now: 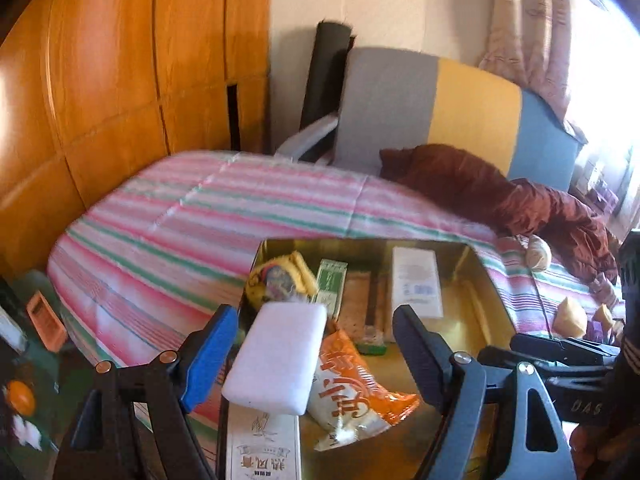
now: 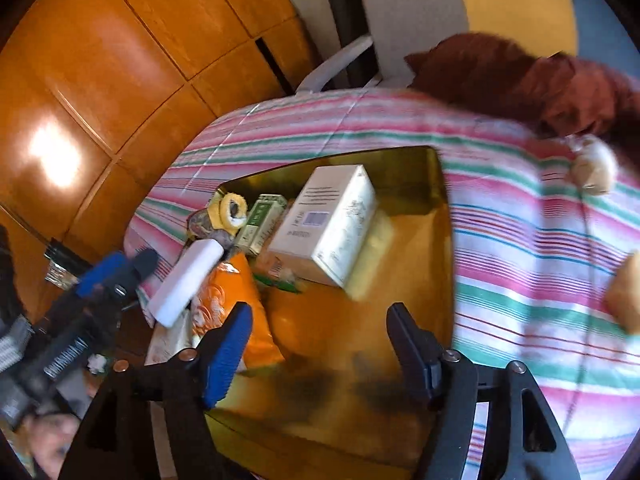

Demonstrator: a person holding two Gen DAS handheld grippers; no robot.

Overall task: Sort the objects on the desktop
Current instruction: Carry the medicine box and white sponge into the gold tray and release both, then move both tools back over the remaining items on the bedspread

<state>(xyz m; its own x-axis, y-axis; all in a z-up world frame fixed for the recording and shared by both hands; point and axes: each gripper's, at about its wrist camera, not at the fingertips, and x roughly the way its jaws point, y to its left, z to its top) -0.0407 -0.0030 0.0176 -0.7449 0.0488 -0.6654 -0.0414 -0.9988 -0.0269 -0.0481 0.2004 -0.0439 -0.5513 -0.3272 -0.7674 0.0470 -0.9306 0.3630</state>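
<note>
**White block between left fingers over gold tin; right fingers apart, empty**

White rectangular block (image 1: 276, 360) sits between the left gripper (image 1: 314, 354) fingers, above the near-left edge of the gold tin (image 1: 472, 312). It's close against the blue pad (image 1: 210, 356) on the left; clear gap to the dark finger (image 1: 420, 356) on the right. Fingers stand wide apart, not pressing it from both sides; can't tell if it touches the blue pad. Right wrist view shows the same block (image 2: 186, 282) tilted, just off the left gripper's tip (image 2: 116, 270).

Inside tin: orange snack bag (image 1: 352, 384) lying flat under the block, white carton (image 1: 418, 282) toward the far side, slim green box (image 1: 332, 286) upright-ish beside it, yellow round item (image 1: 280, 276) at the far-left corner. A printed white box (image 1: 262, 446) sits at the near edge under the block.

Right gripper (image 2: 320, 344) hovers over the tin's bare gold floor (image 2: 360, 320), fingers about half open, nothing between them.

Tin rests on a striped pink-green quilt (image 1: 180, 224) on a bed. Maroon jacket (image 1: 500, 192) bunched at far right. Orange wooden wardrobe (image 1: 120, 60) behind.
</note>
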